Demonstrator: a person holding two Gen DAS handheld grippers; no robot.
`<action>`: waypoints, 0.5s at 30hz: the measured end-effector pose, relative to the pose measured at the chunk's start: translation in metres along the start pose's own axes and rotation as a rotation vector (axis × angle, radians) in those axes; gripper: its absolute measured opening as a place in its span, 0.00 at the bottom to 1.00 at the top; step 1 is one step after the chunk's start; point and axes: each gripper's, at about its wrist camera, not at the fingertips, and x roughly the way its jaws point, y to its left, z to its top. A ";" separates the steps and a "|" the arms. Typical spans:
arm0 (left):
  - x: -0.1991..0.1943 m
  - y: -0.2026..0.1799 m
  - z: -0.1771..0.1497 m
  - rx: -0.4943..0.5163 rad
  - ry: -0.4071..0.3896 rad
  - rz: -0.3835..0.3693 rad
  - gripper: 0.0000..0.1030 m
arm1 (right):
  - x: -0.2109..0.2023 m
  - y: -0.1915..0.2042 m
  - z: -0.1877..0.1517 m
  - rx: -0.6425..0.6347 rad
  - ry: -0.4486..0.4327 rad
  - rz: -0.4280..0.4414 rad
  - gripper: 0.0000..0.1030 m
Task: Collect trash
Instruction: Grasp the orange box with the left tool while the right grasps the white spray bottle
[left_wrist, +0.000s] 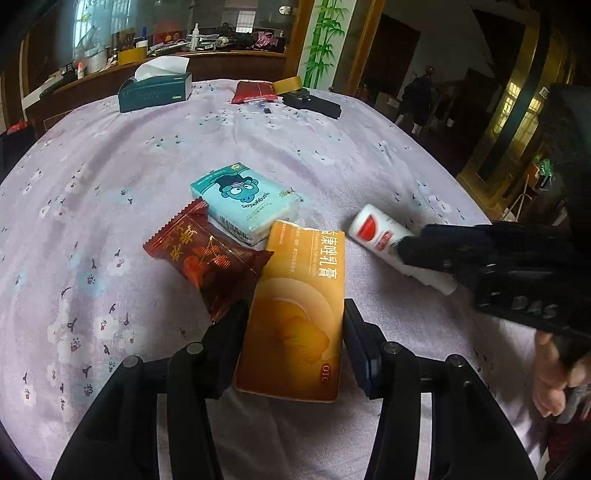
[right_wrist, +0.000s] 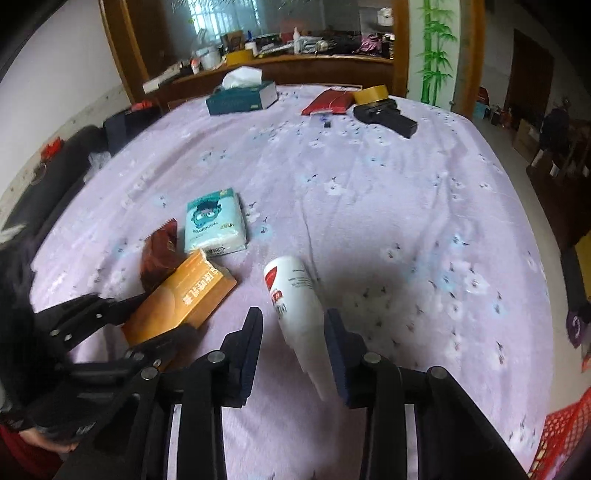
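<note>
On the lilac flowered cloth (left_wrist: 110, 184) lies an orange medicine box (left_wrist: 295, 314) (right_wrist: 184, 299). My left gripper (left_wrist: 293, 325) (right_wrist: 159, 314) is shut on its two long sides. A dark red snack wrapper (left_wrist: 207, 258) (right_wrist: 159, 254) and a teal tissue pack (left_wrist: 247, 201) (right_wrist: 214, 221) lie just beyond the box, the wrapper touching it. To the right lies a white tube with a red label (left_wrist: 376, 230) (right_wrist: 291, 288). My right gripper (right_wrist: 293, 332) (left_wrist: 410, 254) straddles the tube. Its right pad is at the tube and a gap shows on the left side.
At the far edge stand a dark green tissue box (left_wrist: 155, 90) (right_wrist: 240, 98), a red pouch (left_wrist: 253, 92), a tape roll (left_wrist: 286, 84) and a black device (left_wrist: 314, 103). A red plastic basket (right_wrist: 565, 439) shows at the near right. A person's hand (left_wrist: 550, 384) holds the right gripper.
</note>
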 end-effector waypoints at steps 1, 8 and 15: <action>0.000 0.000 0.000 -0.001 -0.001 0.000 0.48 | 0.003 0.001 0.000 -0.005 0.004 -0.003 0.36; 0.001 -0.004 -0.001 0.023 -0.008 0.027 0.48 | 0.015 0.003 -0.003 0.002 0.009 -0.021 0.32; 0.001 -0.003 -0.001 0.023 -0.009 0.027 0.48 | -0.019 0.007 -0.024 0.070 -0.072 -0.071 0.32</action>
